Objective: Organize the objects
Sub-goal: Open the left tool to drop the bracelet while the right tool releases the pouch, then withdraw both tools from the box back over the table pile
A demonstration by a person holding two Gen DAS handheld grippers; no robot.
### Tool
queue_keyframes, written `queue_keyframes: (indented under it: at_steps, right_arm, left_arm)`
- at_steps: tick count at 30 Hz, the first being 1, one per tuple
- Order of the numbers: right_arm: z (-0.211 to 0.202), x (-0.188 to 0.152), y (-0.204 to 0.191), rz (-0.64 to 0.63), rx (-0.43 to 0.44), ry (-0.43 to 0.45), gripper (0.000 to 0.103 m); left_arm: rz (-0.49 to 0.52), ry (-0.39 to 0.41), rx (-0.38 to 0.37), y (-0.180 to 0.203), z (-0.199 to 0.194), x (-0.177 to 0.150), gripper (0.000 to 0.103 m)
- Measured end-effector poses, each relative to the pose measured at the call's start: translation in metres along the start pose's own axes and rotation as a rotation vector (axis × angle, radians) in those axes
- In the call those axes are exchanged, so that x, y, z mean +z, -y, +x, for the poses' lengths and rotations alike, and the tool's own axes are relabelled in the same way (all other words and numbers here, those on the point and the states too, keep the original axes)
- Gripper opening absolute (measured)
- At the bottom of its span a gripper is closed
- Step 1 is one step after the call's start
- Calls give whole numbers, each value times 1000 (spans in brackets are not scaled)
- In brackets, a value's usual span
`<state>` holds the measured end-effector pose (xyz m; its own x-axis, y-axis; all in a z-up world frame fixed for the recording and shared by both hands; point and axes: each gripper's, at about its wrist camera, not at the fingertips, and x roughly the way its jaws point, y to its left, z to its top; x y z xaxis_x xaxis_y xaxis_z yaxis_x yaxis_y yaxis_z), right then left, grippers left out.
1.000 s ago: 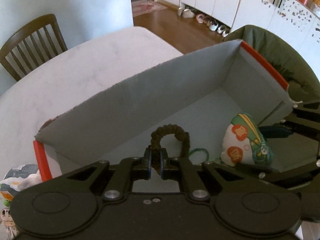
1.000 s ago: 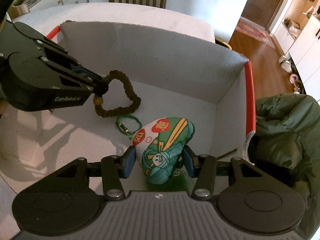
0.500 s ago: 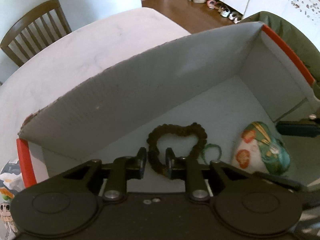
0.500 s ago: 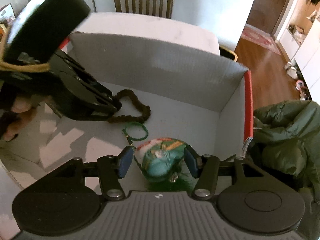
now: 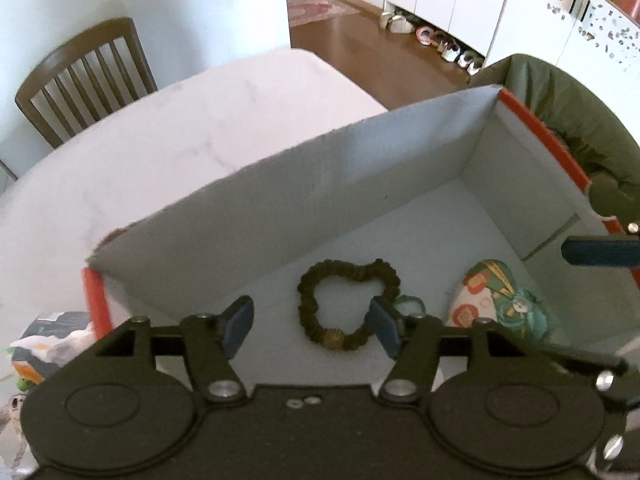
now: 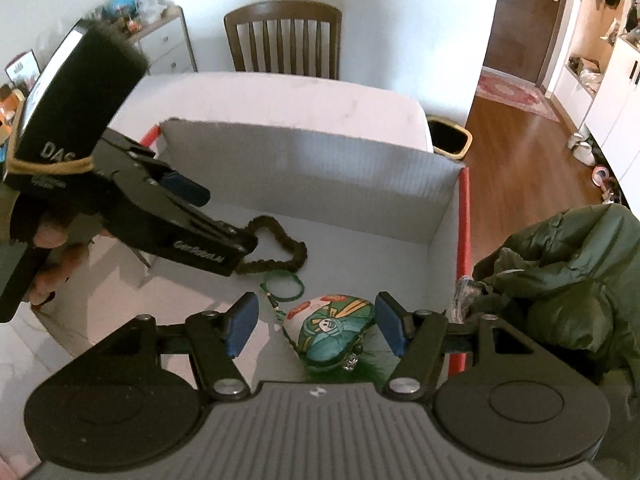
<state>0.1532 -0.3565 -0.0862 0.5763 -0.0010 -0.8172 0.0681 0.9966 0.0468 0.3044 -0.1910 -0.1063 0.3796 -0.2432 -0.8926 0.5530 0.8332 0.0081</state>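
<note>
On the side of my left gripper [image 6: 224, 258] I read pale lettering, roughly "CenRobotAI", though the last letters are unclear. The black block [image 6: 76, 100] strapped above it shows "DAS", the rest hidden. Red characters on the pouch [image 6: 334, 328] are too small to read.

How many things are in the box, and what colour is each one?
Brown: 1, the brown beaded bracelet
Green: 1, the thin green cord loop
Many colours: 1, the green, white and red patterned fabric pouch
Total: 3 in the white cardboard box
</note>
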Motion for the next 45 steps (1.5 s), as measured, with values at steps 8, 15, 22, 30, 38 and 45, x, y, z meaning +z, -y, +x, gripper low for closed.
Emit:
queue_keyframes:
  at_steps: [8, 15, 22, 30, 38, 45]
  right_arm:
    - [-24, -3, 1, 38, 14, 65, 64]
    - [-52, -6, -8, 65, 30, 132, 68]
    - [-79, -8, -31, 72, 40, 196, 73]
    - [-103, -9, -65, 89, 74, 249, 80]
    - [-112, -15, -113, 86, 115, 278, 84]
    - [-111, -18, -154, 84, 142, 292, 85]
  left_arm:
    - [-45, 79, -39, -2, -42, -11, 63]
    - [-50, 172, -62, 1, -83, -27, 69]
    - [-96, 249, -112, -10, -119, -46, 74]
    - [-149, 329, -130, -35, -162, -83, 84]
    - [-215, 377, -102, -67, -187, -121, 102]
    - [-260, 397, -59, -98, -200, -155, 102]
